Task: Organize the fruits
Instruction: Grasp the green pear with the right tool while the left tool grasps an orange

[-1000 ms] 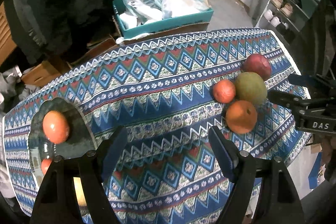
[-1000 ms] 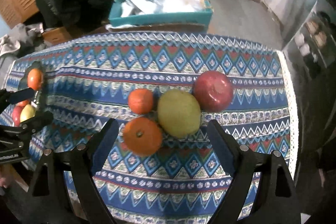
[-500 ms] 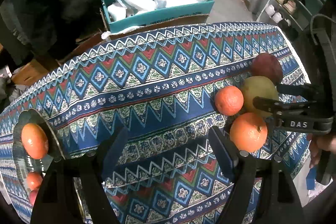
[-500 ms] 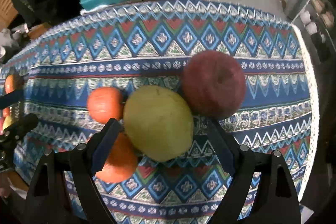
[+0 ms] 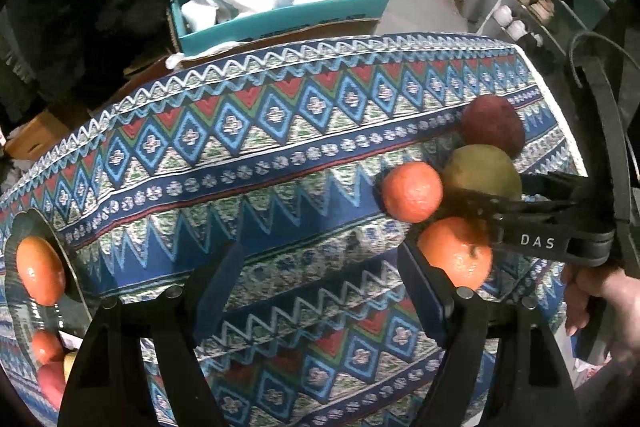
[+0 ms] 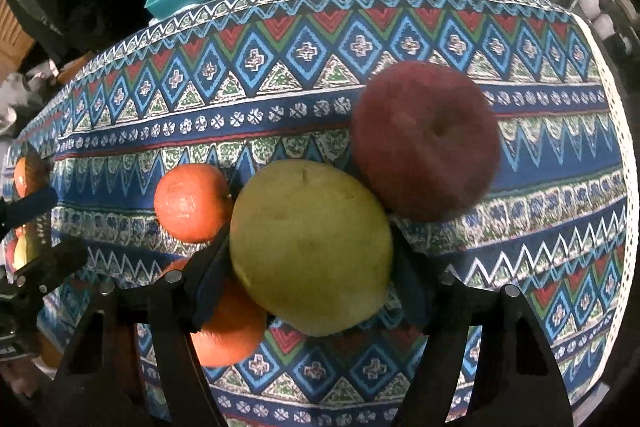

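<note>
On the table's left end, plate: a dark round plate [image 5: 76,291] sits at the edge of the cloth, holding an orange fruit [image 5: 40,275] and more red and yellow pieces lower down, partly cut off by the frame.
Beyond the far edge, box: a teal box [image 5: 288,17] stands behind the table, filled with white printed bags and a clear plastic bag.
Fruit cluster: four pieces crowd together near the table's right end — a yellow-green pear [image 6: 310,247], a dark red apple [image 6: 426,141] touching it on the far right, a small orange [image 6: 192,203] on its left, and a bigger orange [image 6: 228,323] nearer the camera.
Right gripper: the right gripper [image 6: 310,283] has just been closing its jaws and now its pads press both flanks of the pear; a hand [image 5: 600,303] holds its handle.
Left gripper: the left gripper [image 5: 320,291] hangs over bare cloth with its jaws wide apart and nothing between them.
Edges and room: the cluster lies close to the right hem; a broad stretch of cloth is free between plate and fruit.
Materials: a woven tablecloth [image 5: 280,131] in blue, red and green zigzags and diamonds, white-trimmed; the pear's skin is matt and speckled, the oranges are glossy and dimpled.
</note>
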`<state>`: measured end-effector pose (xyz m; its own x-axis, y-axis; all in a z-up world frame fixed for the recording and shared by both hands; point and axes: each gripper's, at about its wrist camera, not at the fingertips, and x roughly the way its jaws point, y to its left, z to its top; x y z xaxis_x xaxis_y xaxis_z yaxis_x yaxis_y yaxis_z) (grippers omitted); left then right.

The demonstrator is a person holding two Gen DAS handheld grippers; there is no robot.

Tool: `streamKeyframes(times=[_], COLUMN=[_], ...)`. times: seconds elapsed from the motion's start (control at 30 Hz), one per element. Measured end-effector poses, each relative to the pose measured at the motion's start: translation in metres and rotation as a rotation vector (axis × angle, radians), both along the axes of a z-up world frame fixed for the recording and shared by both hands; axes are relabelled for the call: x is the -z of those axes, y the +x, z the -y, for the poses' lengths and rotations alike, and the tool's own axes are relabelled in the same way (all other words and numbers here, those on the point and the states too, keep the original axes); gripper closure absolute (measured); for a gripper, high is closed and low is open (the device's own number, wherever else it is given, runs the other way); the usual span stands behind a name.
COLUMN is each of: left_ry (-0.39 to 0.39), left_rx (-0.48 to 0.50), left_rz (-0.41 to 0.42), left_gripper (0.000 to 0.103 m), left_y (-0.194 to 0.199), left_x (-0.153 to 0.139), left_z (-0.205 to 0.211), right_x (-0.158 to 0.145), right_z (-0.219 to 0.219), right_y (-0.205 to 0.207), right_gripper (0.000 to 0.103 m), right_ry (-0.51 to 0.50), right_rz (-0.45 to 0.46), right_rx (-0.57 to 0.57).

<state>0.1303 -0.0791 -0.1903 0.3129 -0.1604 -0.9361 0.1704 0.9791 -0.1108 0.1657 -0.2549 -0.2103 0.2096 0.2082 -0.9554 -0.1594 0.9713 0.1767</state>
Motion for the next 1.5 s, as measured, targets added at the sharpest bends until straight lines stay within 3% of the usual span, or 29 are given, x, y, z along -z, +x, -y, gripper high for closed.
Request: streamKeyframes(times=[0.37, 0.47, 0.8, 1.17, 1.23, 1.27, 1.5], left_ry=[-0.083, -0.100, -0.059, 0.002, -0.002, -0.003, -0.006], left_rx=[0.052, 0.063, 0.114, 0.112, 0.123, 0.127, 0.131], left_rz=[-0.007, -0.009, -0.046, -0.087, -0.083, -0.081, -0.079], left_gripper=[0.022, 0.016, 0.016, 0.016, 0.021, 0.033, 0.035], left_y=[-0.008, -0.011, -0.013, -0.011, -0.010, -0.010, -0.013], left_x=[-0.004, -0.001, 0.025, 0.057, 0.059, 0.059, 0.058], left_z=[0.041, 0.052, 0.089, 0.112, 0.115, 0.117, 0.115], right_x=[-0.042, -0.045, -0.038, -0.031, -0.029, -0.029, -0.030], right_z=[0.040, 0.053, 0.086, 0.089, 0.089, 0.089, 0.086], right_y=[-0.038, -0.045, -0.052, -0.052, -0.052, -0.052, -0.053], right_gripper=[0.030, 0.030, 0.030, 0.030, 0.030, 0.030, 0.030], right_ry=[-0.018, -0.021, 0.000, 0.009, 0.006, 0.005, -0.016], right_rz=[0.083, 0.090, 0.076, 0.066, 0.063, 0.062, 0.081], right_rx=[0.031, 0.057, 0.123, 0.130, 0.127, 0.125, 0.101])
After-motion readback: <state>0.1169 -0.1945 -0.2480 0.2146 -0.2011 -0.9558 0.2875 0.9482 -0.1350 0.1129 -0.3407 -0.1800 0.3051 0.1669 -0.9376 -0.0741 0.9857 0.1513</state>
